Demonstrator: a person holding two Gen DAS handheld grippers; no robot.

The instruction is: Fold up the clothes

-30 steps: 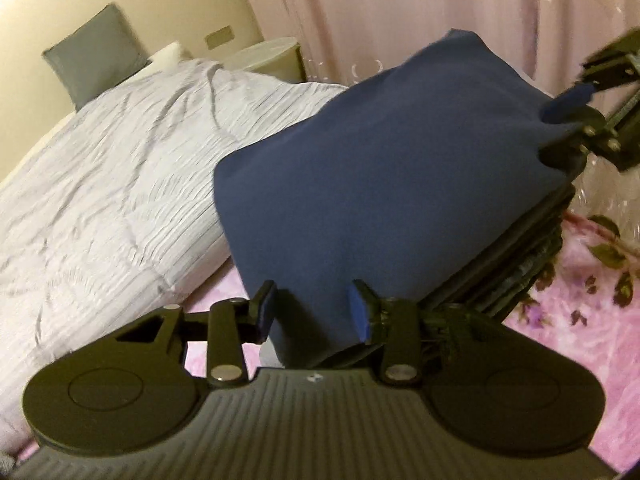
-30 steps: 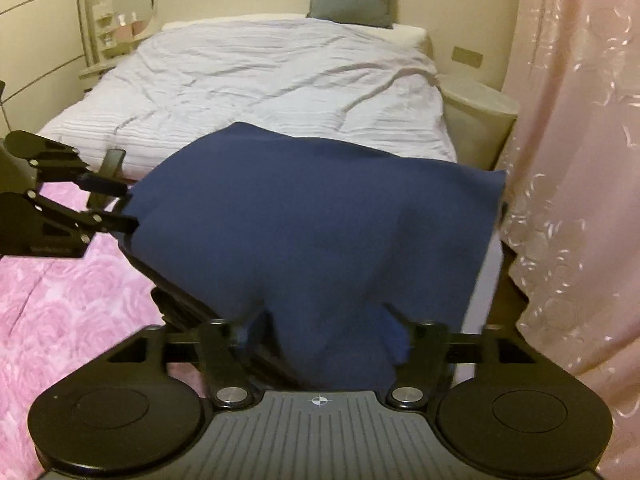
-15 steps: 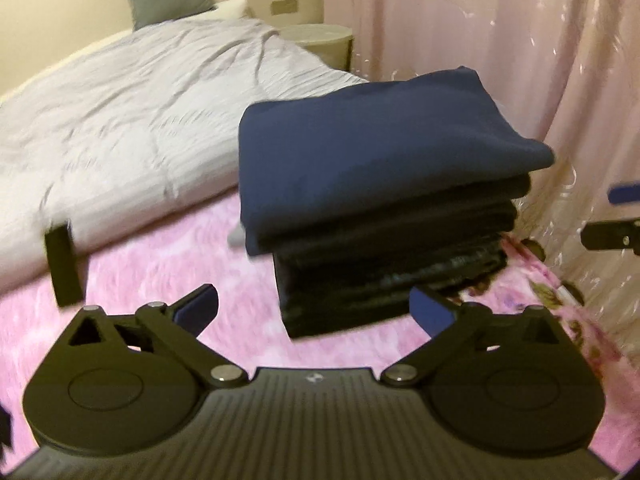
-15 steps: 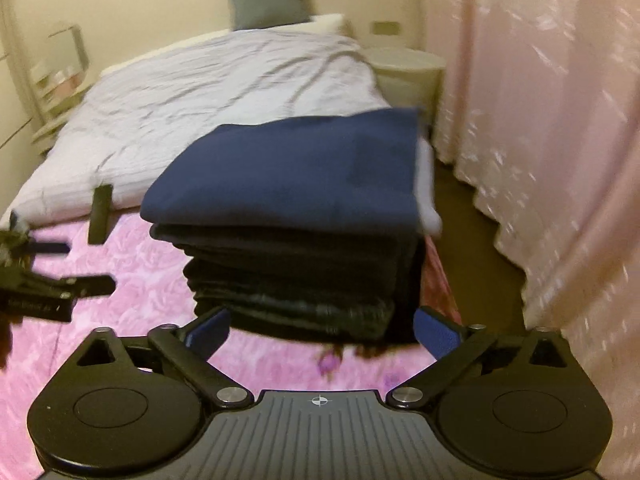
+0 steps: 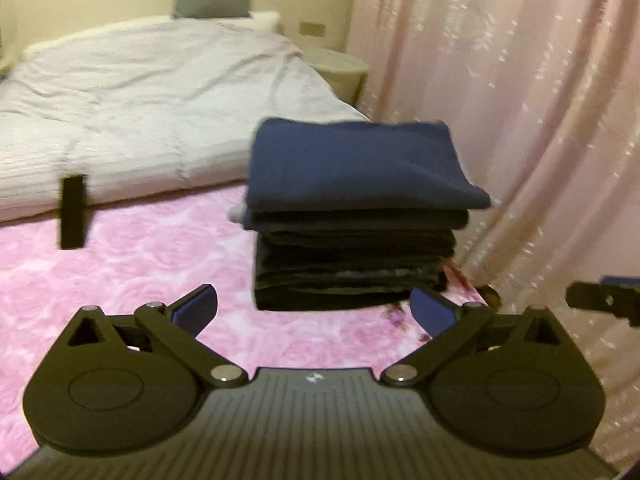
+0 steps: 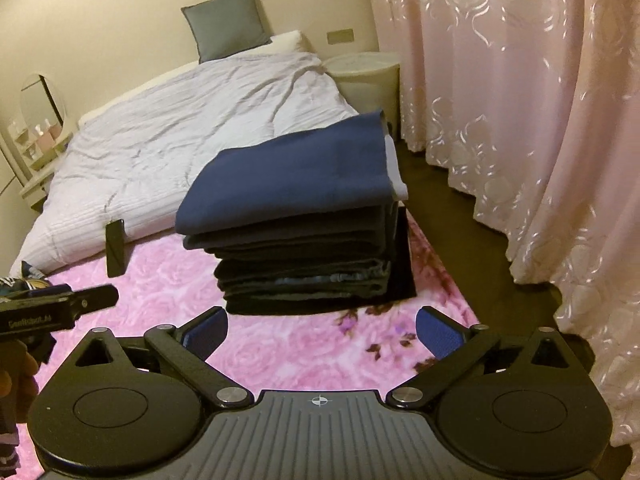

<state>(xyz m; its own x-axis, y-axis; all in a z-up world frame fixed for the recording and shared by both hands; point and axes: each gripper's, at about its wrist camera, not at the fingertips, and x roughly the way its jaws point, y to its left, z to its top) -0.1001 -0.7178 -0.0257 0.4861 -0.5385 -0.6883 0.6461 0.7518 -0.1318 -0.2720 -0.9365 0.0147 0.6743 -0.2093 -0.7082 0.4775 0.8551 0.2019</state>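
On the pink rose-patterned blanket (image 6: 280,356) stands a stack of folded clothes (image 6: 308,256), a navy garment (image 6: 296,176) topmost, with the grey quilt (image 6: 180,136) behind the stack and pink curtains (image 6: 520,120) to its right. Just short of the stack, the left gripper (image 5: 314,308) and right gripper (image 6: 322,330) both have jaws spread wide after just opening, nothing between them.
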